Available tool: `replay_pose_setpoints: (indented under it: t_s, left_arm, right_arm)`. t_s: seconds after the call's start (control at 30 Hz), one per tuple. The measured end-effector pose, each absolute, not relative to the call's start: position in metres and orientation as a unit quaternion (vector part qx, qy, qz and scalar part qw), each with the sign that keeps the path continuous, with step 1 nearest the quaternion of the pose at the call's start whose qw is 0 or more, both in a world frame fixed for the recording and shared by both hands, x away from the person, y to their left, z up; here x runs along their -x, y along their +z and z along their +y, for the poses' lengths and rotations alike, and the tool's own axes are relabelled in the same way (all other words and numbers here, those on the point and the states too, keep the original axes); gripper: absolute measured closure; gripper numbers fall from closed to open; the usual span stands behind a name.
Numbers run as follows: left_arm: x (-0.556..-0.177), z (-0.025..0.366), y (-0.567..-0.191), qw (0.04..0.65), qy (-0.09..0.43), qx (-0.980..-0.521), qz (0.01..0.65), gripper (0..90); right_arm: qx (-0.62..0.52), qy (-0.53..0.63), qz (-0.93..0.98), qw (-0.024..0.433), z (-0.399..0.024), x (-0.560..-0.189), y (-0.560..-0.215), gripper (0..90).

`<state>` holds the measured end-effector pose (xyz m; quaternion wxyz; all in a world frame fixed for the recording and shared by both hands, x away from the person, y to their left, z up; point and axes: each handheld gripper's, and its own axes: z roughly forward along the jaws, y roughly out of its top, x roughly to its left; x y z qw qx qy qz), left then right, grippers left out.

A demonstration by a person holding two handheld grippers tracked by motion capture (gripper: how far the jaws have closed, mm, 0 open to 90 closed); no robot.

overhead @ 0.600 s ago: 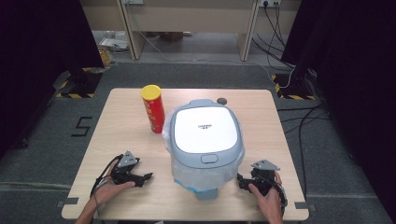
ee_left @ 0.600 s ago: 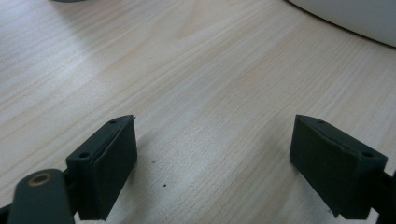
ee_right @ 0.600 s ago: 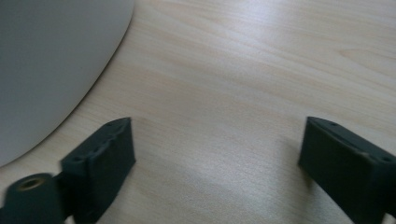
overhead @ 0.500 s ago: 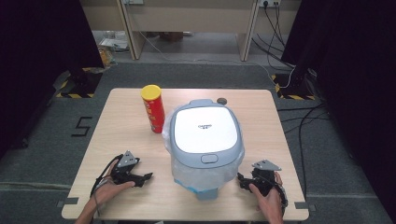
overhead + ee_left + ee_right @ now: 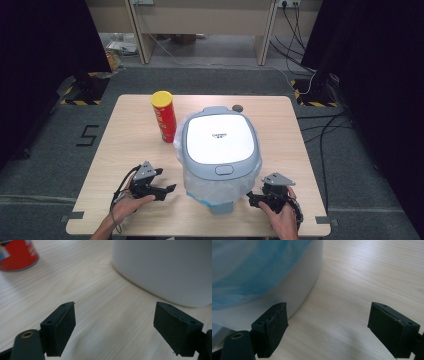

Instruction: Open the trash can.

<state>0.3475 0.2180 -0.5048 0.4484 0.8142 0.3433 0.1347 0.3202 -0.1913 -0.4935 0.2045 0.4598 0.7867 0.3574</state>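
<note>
bin: white-grey plastic lidded waste bin with a clear-bluish liner bag (image 5: 218, 150) is standing at the table's middle, between the two grippers, lid shut, bag bulging out under the lid at the near side
bin close-up: its white wall is showing top right in the left gripper view (image 5: 165, 267); blue-tinted bag and white wall are showing at left in the right gripper view (image 5: 262, 272)
left gripper: (image 5: 167, 189) is resting low by the table, jaws spread wide, gripping nothing, near the bin's left side, apart from it
right gripper: (image 5: 251, 199) is sitting just beside the bin's base, jaws released, empty
can: red cylindrical snack can with yellow lid (image 5: 164, 116) is standing upright just behind-left of the bin
table: light wooden table (image 5: 125, 140)
step advice: likely approaching the bin from both sides; bringing the jaws in level, avoiding snagging the loose bag, steering clear of the can
vs earlier: nothing is visibly changing; both grippers and the bin are sitting in the same places
</note>
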Motion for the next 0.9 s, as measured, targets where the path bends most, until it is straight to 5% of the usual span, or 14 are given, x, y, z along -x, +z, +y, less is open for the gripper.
replay_pose_setpoints:
  t_s: [0.53, 0.9]
  left_arm:
    - [-0.324, 0.170, -0.489, 0.486, 0.097, -0.817, 0.295, 19.1]
    - [-0.331, 0.169, -0.489, 0.488, 0.124, -0.806, 0.313, 15.4]
  right_arm:
    - [-0.424, 0.361, 0.806, 0.200, -0.182, -0.298, -0.482, 20.0]
    - [-0.426, 0.376, 0.794, 0.217, -0.178, -0.302, -0.487, 19.7]
